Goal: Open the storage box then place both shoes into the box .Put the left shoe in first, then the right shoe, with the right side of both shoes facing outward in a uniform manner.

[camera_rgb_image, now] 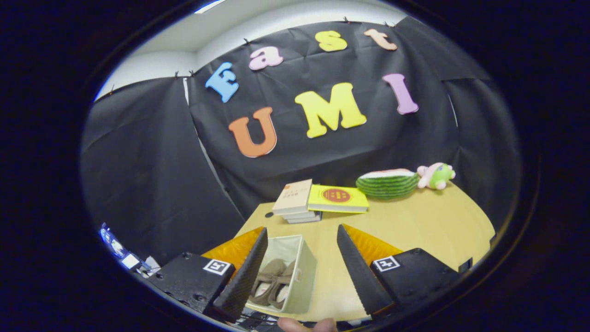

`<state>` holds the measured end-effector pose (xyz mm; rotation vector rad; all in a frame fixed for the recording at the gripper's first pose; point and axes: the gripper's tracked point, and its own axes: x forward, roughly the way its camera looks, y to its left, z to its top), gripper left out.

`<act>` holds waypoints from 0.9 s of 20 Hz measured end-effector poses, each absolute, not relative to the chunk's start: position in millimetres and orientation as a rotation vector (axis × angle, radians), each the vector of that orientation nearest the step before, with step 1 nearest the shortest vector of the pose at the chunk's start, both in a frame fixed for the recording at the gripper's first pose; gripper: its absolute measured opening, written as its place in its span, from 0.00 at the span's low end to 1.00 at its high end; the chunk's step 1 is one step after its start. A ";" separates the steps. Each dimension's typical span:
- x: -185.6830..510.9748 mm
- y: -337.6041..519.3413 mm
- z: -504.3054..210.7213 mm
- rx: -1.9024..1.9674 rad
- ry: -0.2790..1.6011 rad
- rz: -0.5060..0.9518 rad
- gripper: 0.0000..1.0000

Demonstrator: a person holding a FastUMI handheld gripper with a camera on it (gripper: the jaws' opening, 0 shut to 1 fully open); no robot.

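1. Gripper view — the gripper (302, 237) is held above the near part of a wooden table (415, 226), its two fingers spread wide with open air between them. Nothing is held and neither finger presses on anything.

2. Storage box (304, 272): a pale fabric box stands on the table between the fingers, closer to the left finger, whose inner edge overlaps the box's left wall in this view. Whether that finger touches the box cannot be told. The top of the box is open.

3. Shoes (274, 281): two brown shoes with light insoles lie inside the box, side by side and touching, their openings facing up. Which is left and which is right cannot be told from here.

4. Beyond the box, towards the far edge of the table, a short stack of books (295, 200) sits with a yellow book (338, 198) lying just beside it on the right.

5. Further right of the yellow book, a watermelon-slice toy (387, 183) lies near the back edge — a pink and green plush toy (435, 175) sits just beside it.

6. Below the box, at the table's near edge, a fingertip (306, 324) of a person's hand is seen.
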<state>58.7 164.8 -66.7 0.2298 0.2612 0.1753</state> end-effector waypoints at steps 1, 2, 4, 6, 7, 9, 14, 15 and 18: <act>54.3 150.5 -57.1 0.204 0.202 0.152 0.97; 51.6 138.6 -48.8 0.174 0.150 0.121 0.97; 47.5 124.7 -40.3 0.126 0.064 0.078 0.97; 38.0 119.5 -34.3 0.107 -0.001 0.067 0.97; 33.1 115.6 -33.1 0.086 -0.023 0.060 0.97; 23.5 107.2 -33.1 0.072 -0.047 0.042 0.97; 15.4 100.1 -38.9 0.058 -0.052 0.047 0.98; 15.2 98.5 -39.1 0.036 -0.062 0.047 0.98; 15.3 97.4 -43.8 0.015 -0.069 0.046 0.98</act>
